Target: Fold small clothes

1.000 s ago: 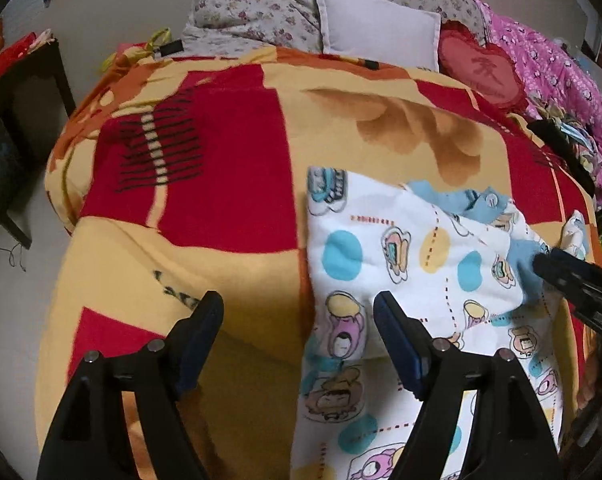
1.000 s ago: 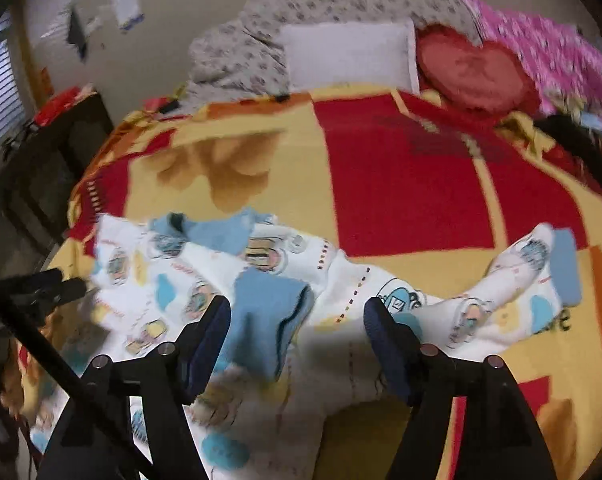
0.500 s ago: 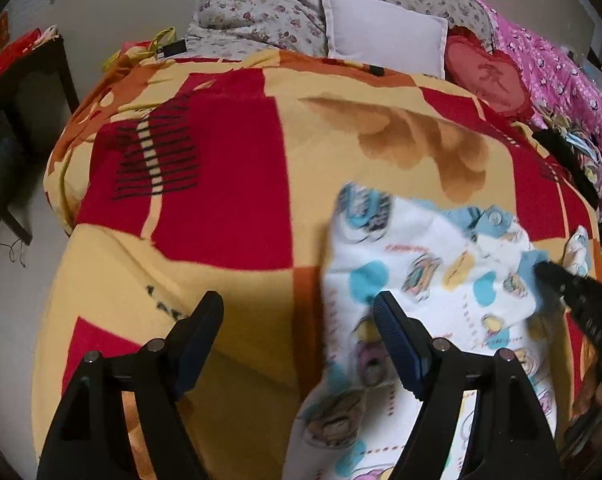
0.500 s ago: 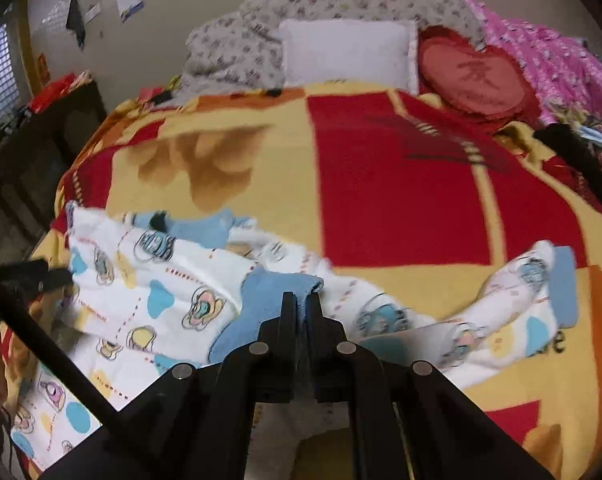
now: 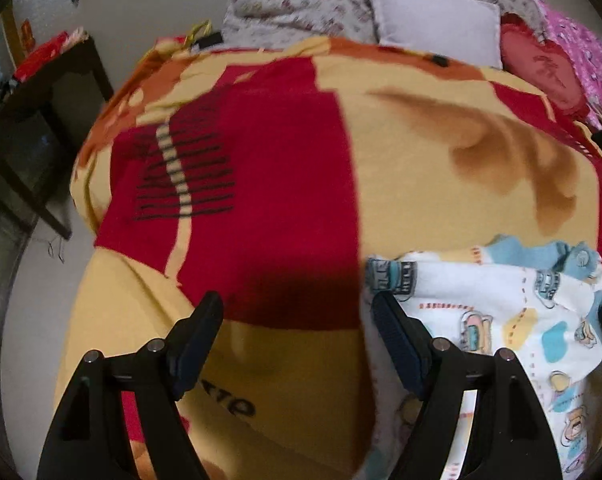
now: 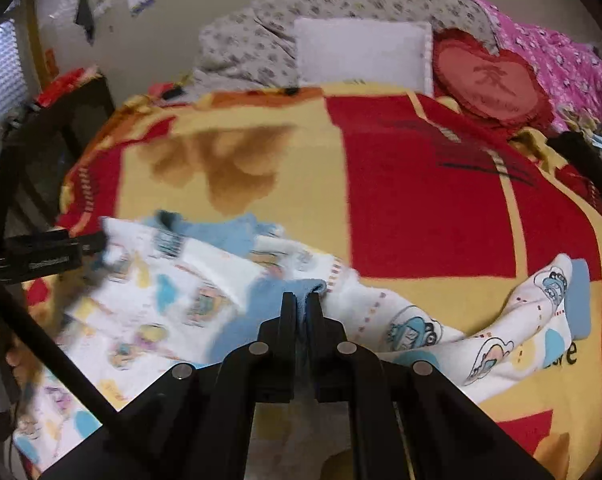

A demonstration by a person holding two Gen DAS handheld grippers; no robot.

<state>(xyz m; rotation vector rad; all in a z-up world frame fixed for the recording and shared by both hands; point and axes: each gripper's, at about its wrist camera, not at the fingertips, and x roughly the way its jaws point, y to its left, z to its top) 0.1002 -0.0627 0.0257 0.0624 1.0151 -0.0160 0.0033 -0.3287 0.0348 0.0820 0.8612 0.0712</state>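
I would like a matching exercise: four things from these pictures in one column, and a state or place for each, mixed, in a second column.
Things:
1. left gripper
2. right gripper
3. red heart-shaped cushion
4. white cartoon-print baby garment

States:
A. spread on the red-and-yellow blanket
B. jaws open, nothing between them
C. beside the white rectangular pillow
D. shut on a blue cuff

Pairs: 1-B, 2-D, 3-C, 4-A

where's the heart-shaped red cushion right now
In the right wrist view the heart-shaped red cushion sits at the far right end of the bed, between the white pillow and the pink floral bedding.
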